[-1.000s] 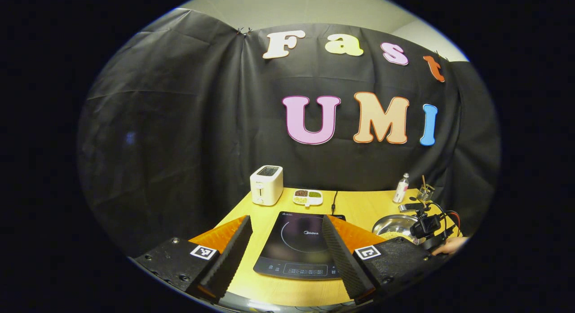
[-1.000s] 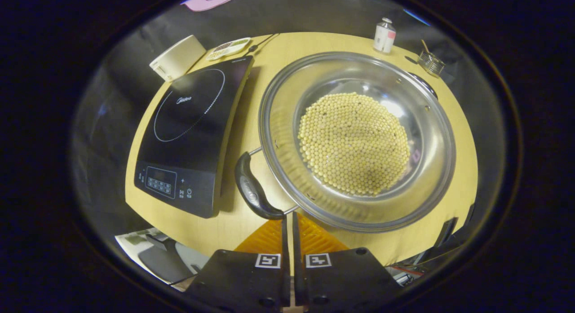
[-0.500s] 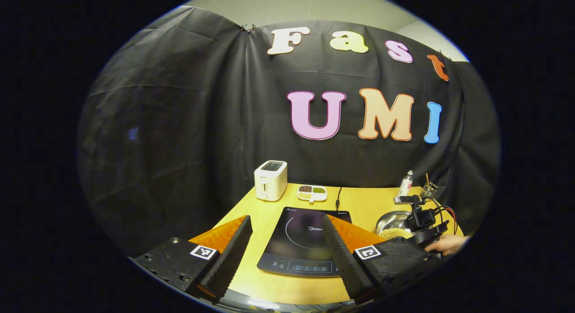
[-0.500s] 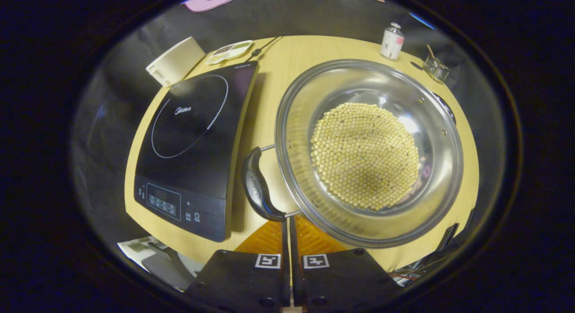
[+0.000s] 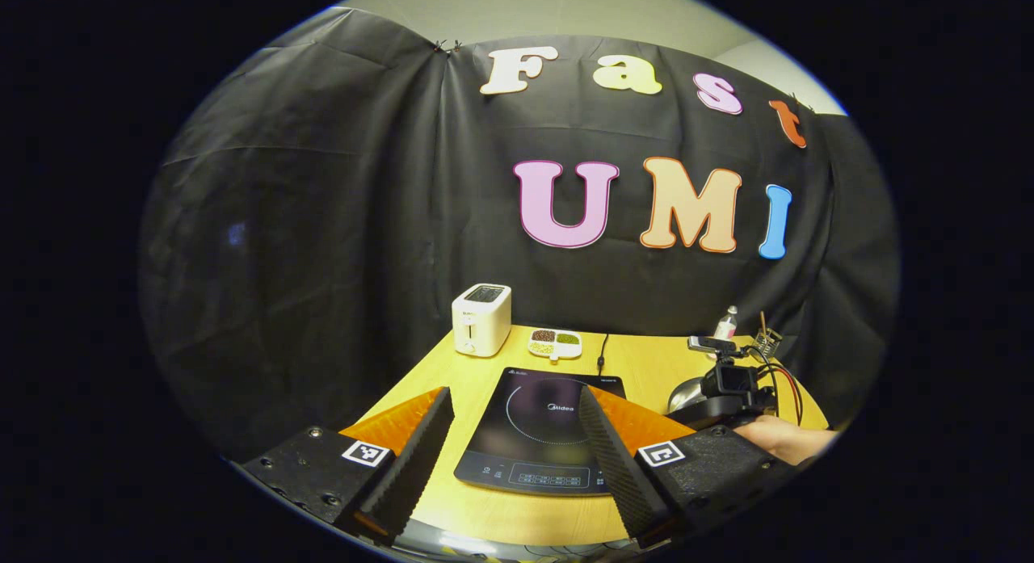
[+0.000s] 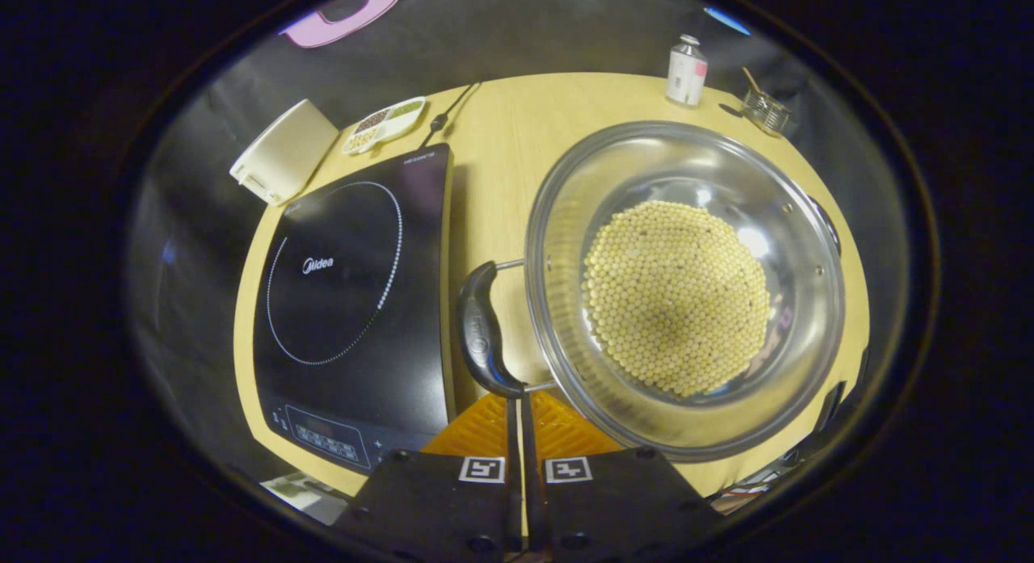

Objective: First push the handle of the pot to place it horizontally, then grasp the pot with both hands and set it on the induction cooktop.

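The pot (image 6: pixel 685 288), full of beans (image 6: pixel 677 296), stands on the table (image 6: pixel 501 183) beside the induction cooktop (image 6: pixel 355 296). The right gripper (image 6: pixel 521 401), pressed together, touches its handle (image 6: pixel 483 337). Pushing too hard may turn the whole pot or spill beans. The left gripper (image 5: pixel 513 450) waits spread.

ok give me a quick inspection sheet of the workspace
surface: pale wooden table.
job's things: steel pot of yellow beans beside black induction cooktop; its black handle faces the cooktop.
clutter: white toaster, divided snack dish, small bottle, glass jar.
grippers: left gripper open; right gripper shut, at the handle's end.
cables: black cord behind cooktop.
surroundings: black cloth wall.
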Demonstrator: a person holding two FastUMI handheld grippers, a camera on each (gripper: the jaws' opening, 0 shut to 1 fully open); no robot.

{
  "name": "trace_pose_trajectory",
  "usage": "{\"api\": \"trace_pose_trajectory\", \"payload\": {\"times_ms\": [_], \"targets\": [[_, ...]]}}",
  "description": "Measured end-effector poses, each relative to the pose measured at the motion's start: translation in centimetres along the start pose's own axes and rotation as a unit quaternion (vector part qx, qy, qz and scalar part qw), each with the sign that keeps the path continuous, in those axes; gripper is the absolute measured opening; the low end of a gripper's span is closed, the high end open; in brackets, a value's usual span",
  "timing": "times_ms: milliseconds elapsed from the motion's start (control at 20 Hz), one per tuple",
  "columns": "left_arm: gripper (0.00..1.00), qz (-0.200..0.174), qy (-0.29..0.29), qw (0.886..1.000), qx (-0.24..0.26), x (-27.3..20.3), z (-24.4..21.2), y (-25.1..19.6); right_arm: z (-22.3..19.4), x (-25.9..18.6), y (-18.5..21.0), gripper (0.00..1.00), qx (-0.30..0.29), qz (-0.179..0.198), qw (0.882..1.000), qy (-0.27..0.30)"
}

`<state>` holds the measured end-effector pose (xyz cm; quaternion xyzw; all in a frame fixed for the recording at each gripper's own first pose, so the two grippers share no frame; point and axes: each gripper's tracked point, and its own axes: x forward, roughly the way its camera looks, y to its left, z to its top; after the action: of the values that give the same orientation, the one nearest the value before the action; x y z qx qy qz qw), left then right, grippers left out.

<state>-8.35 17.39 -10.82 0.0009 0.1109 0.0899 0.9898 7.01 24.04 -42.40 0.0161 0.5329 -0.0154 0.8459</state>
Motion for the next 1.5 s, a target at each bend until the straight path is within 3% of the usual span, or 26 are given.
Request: {"api": "trace_pose_trajectory", "payload": {"times_ms": [150, 400, 600, 750, 1000, 1100, 1150, 1200, 1250, 1400, 1450, 1500], "targets": [[0.99, 0.004, 0.006, 1.0, 0.005, 0.1, -0.3, 0.4, 1.2, 0.4, 0.6, 0.04, -0.007, -0.002, 1.0, -0.004], [0.96, 0.009, 0.007, 1.0, 0.024, 0.3, 0.3, 0.7, 1.9, 0.7, 0.8, 0.04, -0.04, 0.0, 0.999, -0.011], [0.93, 0.0, 0.012, 1.0, 0.022, 0.8, 0.3, -0.2, 1.3, -0.9, 0.7, 0.05, -0.063, 0.023, 0.998, -0.017], [0.96, -0.015, 0.016, 1.0, 0.019, 1.3, -0.1, -1.3, 0.8, -3.2, 0.5, 0.05, -0.069, 0.054, 0.996, -0.028], [0.93, -0.043, 0.027, 0.998, 0.022, 2.6, -0.4, -3.3, -0.5, -8.2, -3.3, 0.05, -0.069, 0.067, 0.995, -0.042], [0.96, -0.059, 0.033, 0.998, 0.017, 2.9, -0.7, -4.3, -1.2, -10.2, -5.0, 0.05, -0.054, 0.07, 0.995, -0.051], [0.96, -0.067, 0.037, 0.997, 0.015, 3.1, -0.9, -4.9, -1.1, -10.9, -5.9, 0.0, -0.044, 0.072, 0.995, -0.059], [0.93, -0.073, 0.041, 0.996, 0.013, 3.5, -1.1, -5.4, -1.2, -11.5, -7.0, 0.05, -0.033, 0.068, 0.995, -0.064], [0.96, -0.079, 0.046, 0.996, 0.012, 3.7, -1.3, -5.9, -1.1, -12.0, -8.0, 0.05, -0.024, 0.071, 0.995, -0.07], [0.96, -0.104, 0.066, 0.992, 0.005, 4.5, -2.2, -8.0, -0.8, -13.5, -11.5, 0.24, -0.003, 0.055, 0.995, -0.083], [0.96, -0.115, 0.081, 0.99, 0.002, 4.8, -2.9, -8.8, -0.6, -13.5, -12.6, 0.1, 0.005, 0.049, 0.995, -0.085], [0.96, -0.128, 0.097, 0.987, -0.001, 5.0, -3.6, -9.8, -0.5, -13.7, -13.6, 0.2, 0.015, 0.043, 0.995, -0.087]]}}
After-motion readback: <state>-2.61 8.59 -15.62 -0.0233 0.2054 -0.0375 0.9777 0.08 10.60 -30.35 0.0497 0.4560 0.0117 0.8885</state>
